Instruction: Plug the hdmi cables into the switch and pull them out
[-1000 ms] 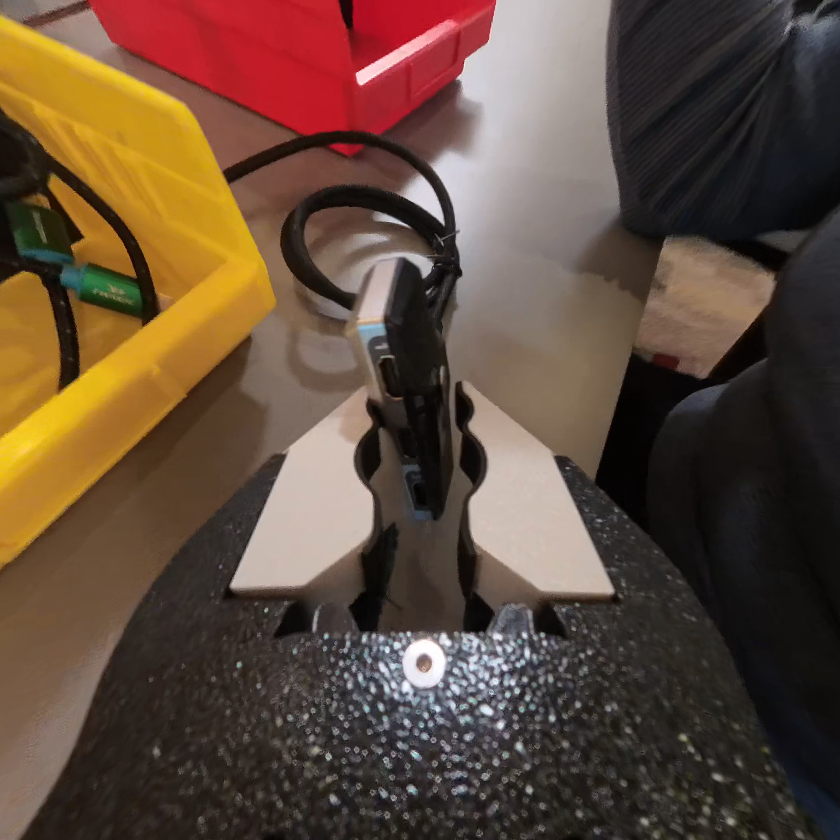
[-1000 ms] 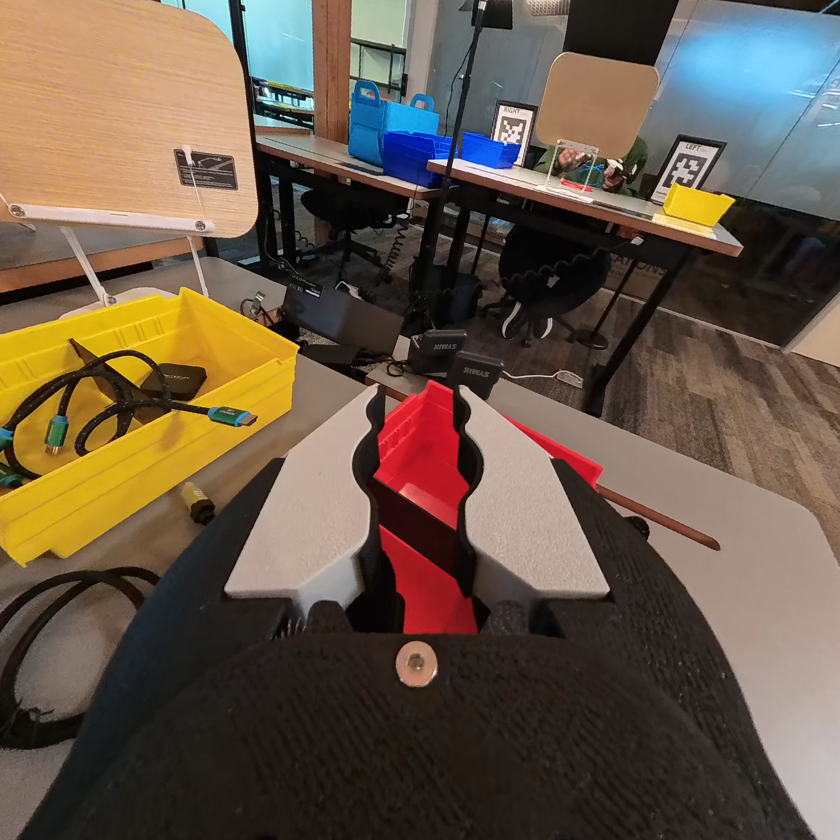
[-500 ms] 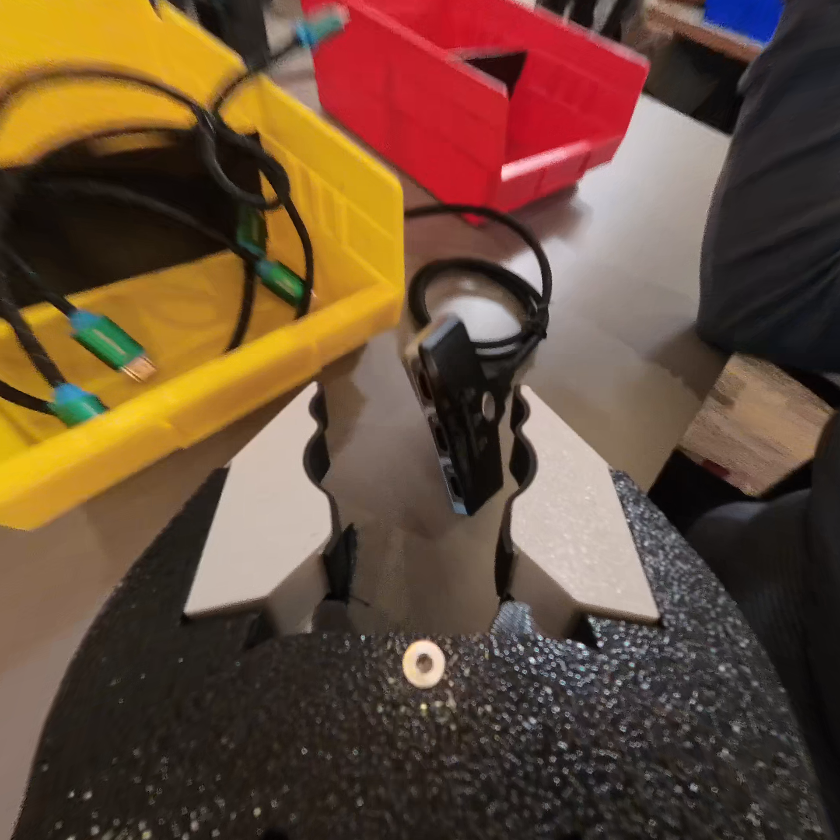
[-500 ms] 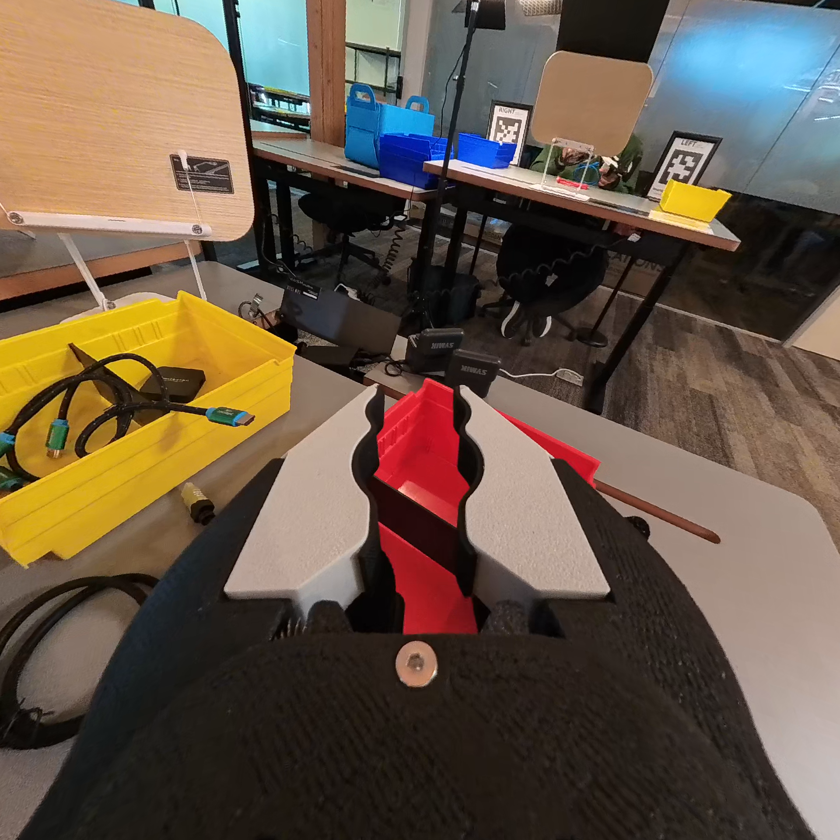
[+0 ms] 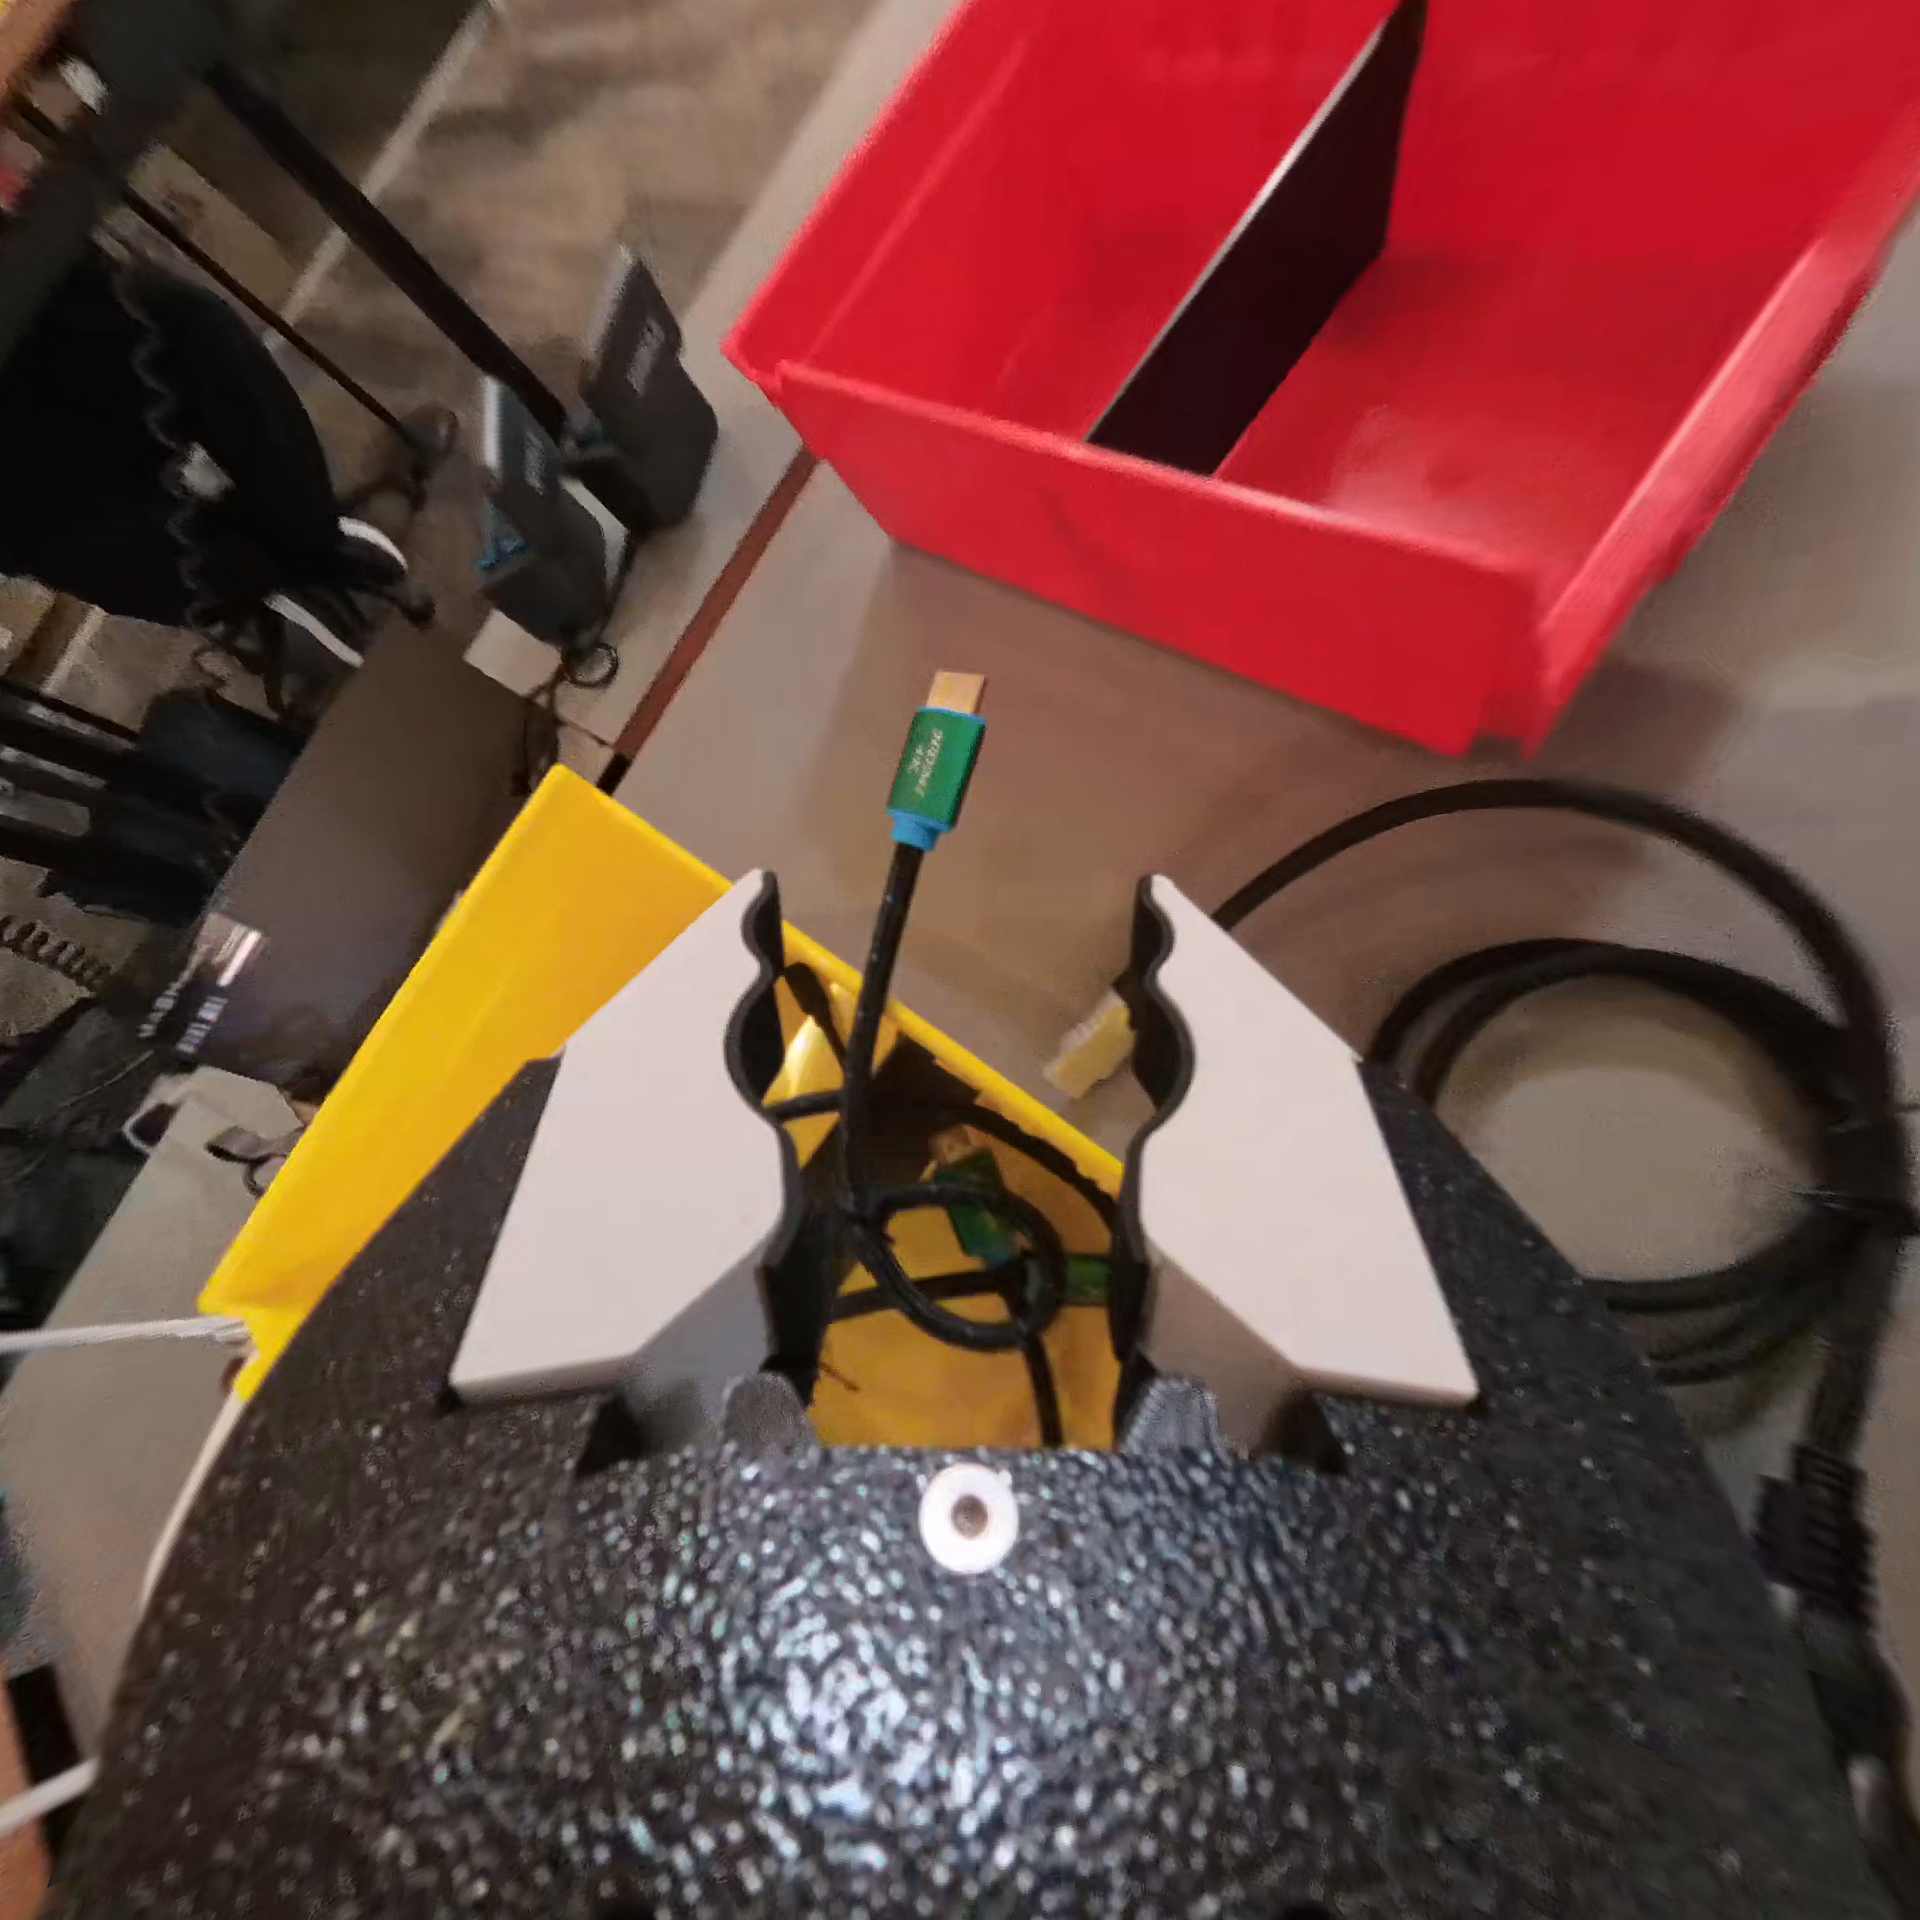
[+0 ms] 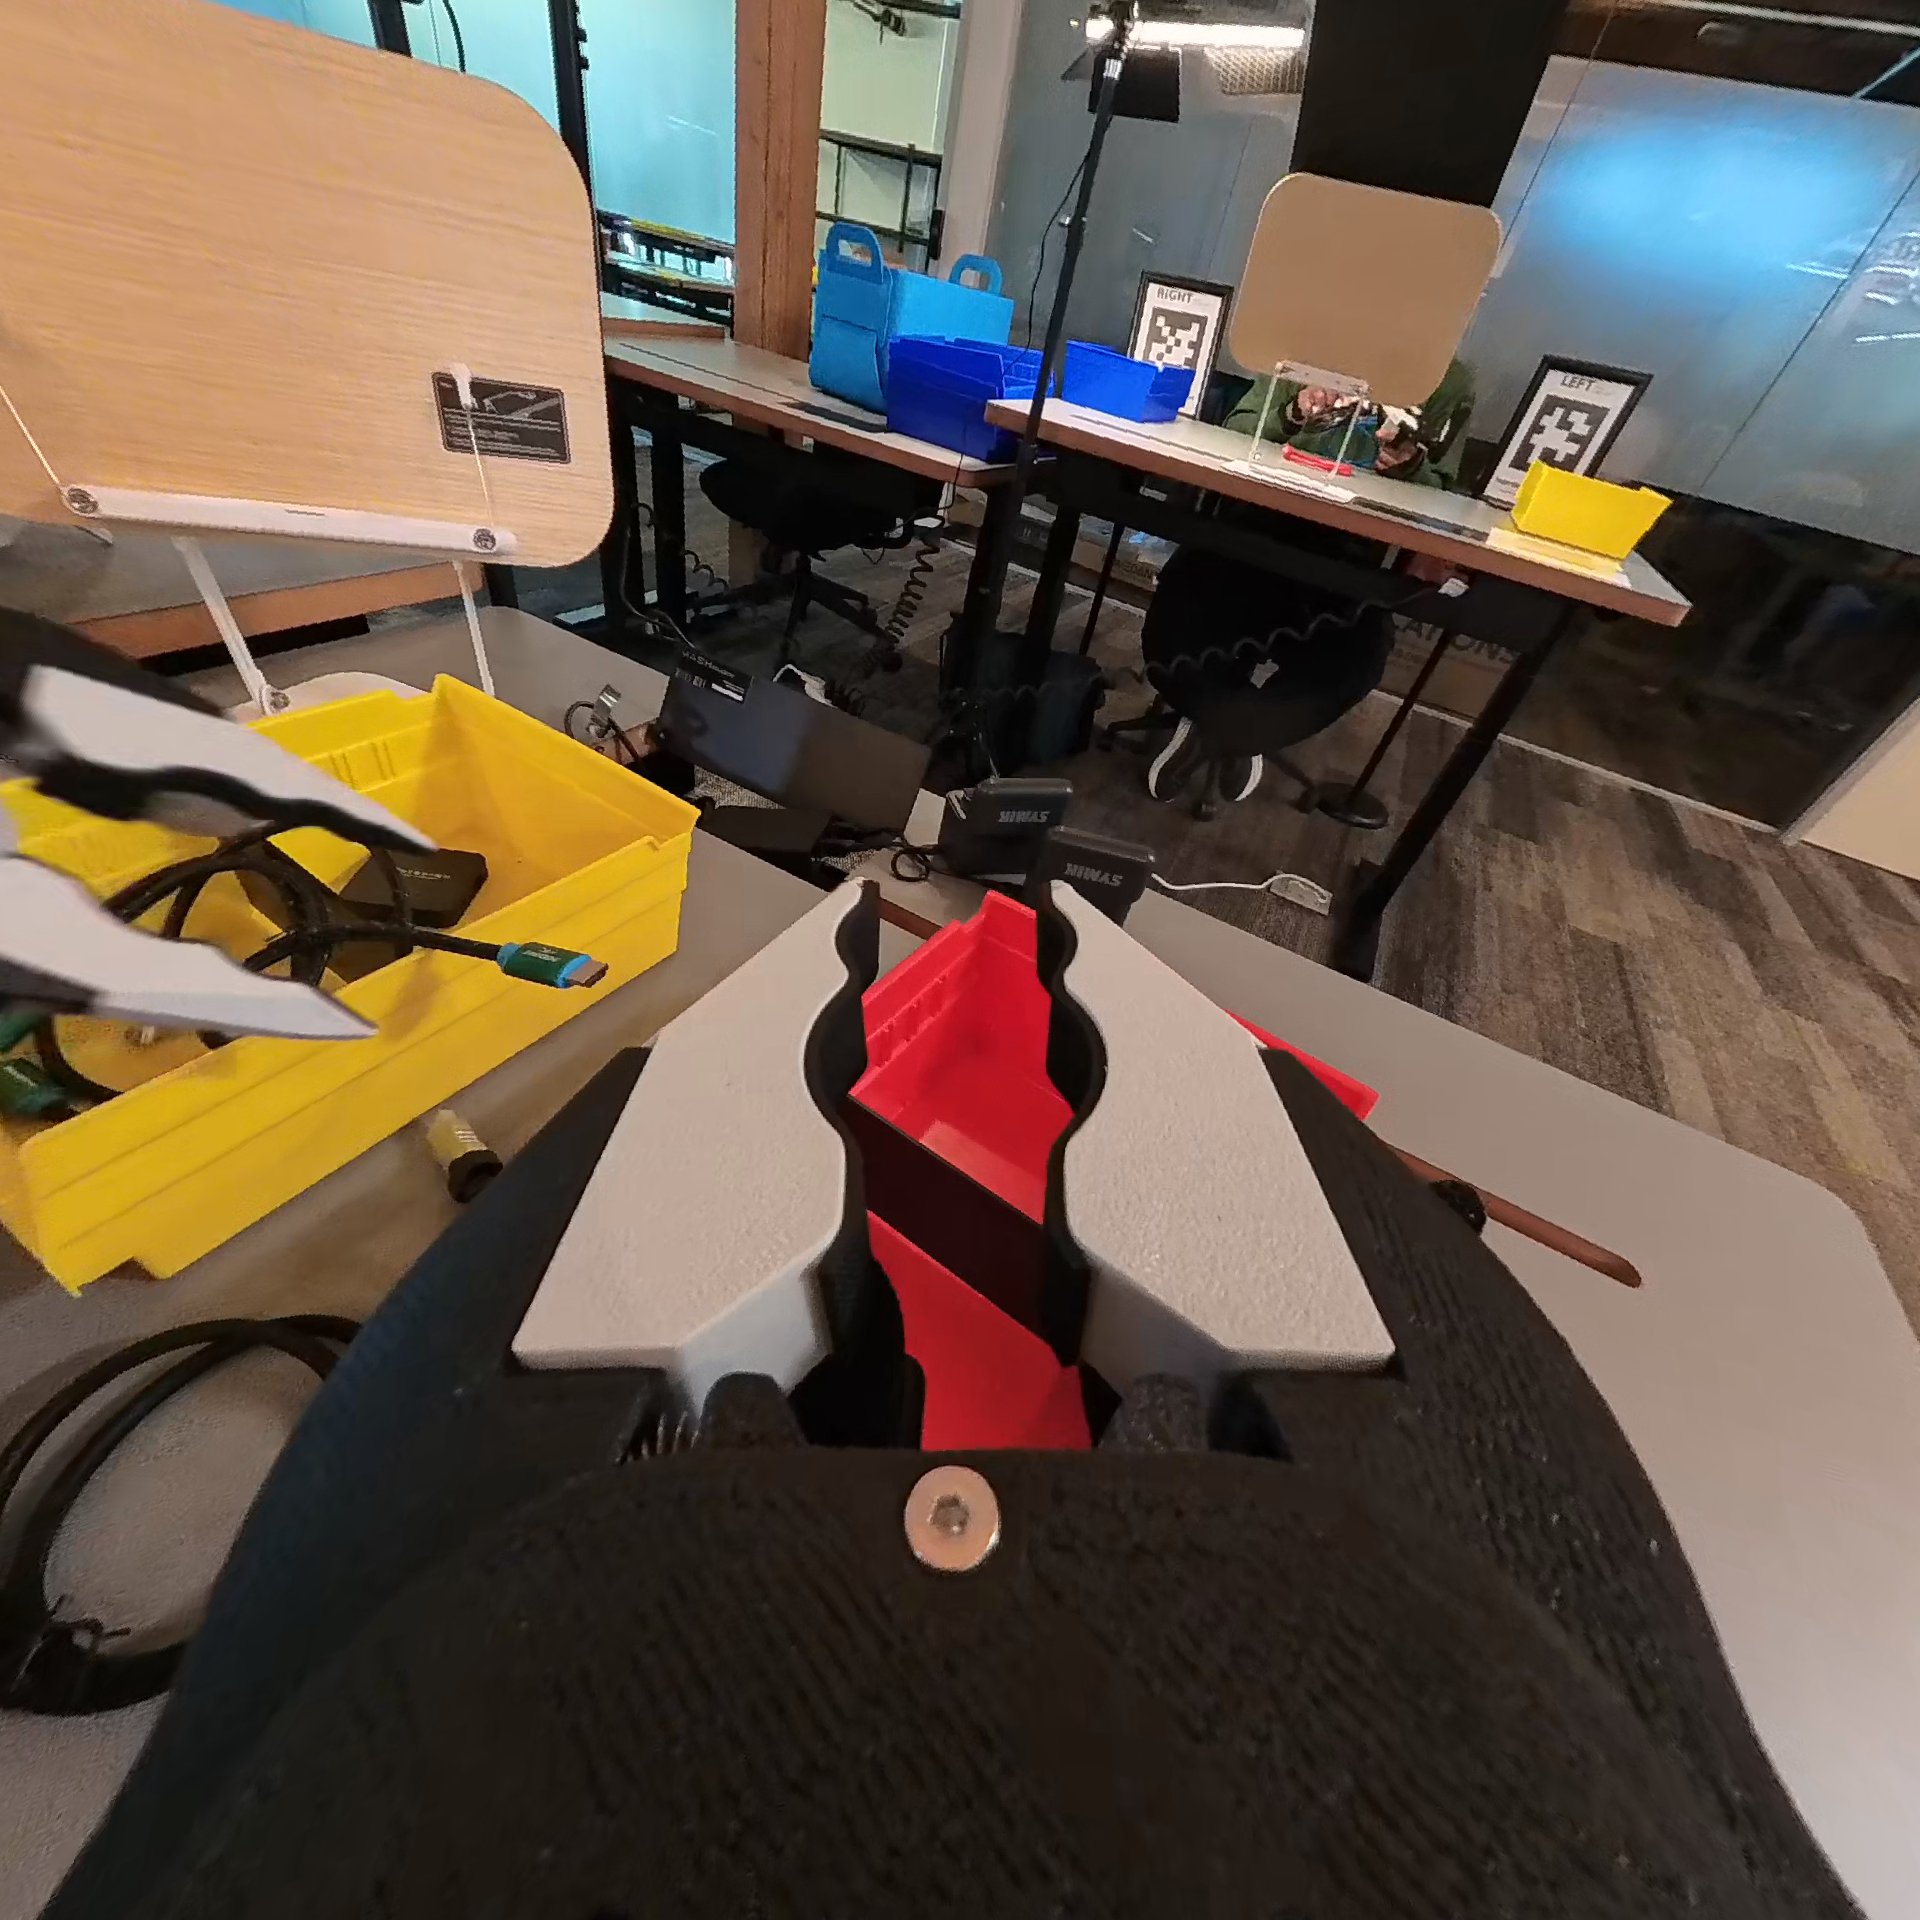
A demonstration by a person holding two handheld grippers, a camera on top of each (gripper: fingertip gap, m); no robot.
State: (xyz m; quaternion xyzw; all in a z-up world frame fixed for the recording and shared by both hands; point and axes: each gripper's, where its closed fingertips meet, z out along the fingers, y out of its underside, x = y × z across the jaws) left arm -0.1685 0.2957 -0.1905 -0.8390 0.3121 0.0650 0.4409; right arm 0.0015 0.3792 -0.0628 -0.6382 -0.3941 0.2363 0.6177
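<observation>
My left gripper (image 5: pixel 956 914) is open and empty above the yellow bin (image 5: pixel 540 935). The bin holds several black HDMI cables with green plugs. One green plug (image 5: pixel 935 769) sticks up between my fingers, touching neither. In the right wrist view my left gripper (image 6: pixel 400 935) hangs over the yellow bin (image 6: pixel 416 1049), near a black switch box (image 6: pixel 426 883) and the raised plug (image 6: pixel 545 966). My right gripper (image 6: pixel 956 925) is open by a narrow gap, empty, above the red bin (image 6: pixel 966 1039). The switch I held earlier is out of view.
A red bin (image 5: pixel 1143 540) with a black divider stands beyond the yellow one. A coiled black cable (image 5: pixel 1766 1039) lies on the grey table to the right, and a small yellow connector (image 5: pixel 1086 1044) lies beside the bin. A wooden board on a stand (image 6: pixel 260 291) rises behind the yellow bin. My hands' fingertips stand some 25 cm from each other.
My left gripper opened and let go of the switch, then swung left over the yellow bin. It now shows in the right wrist view. My right gripper has not moved.
</observation>
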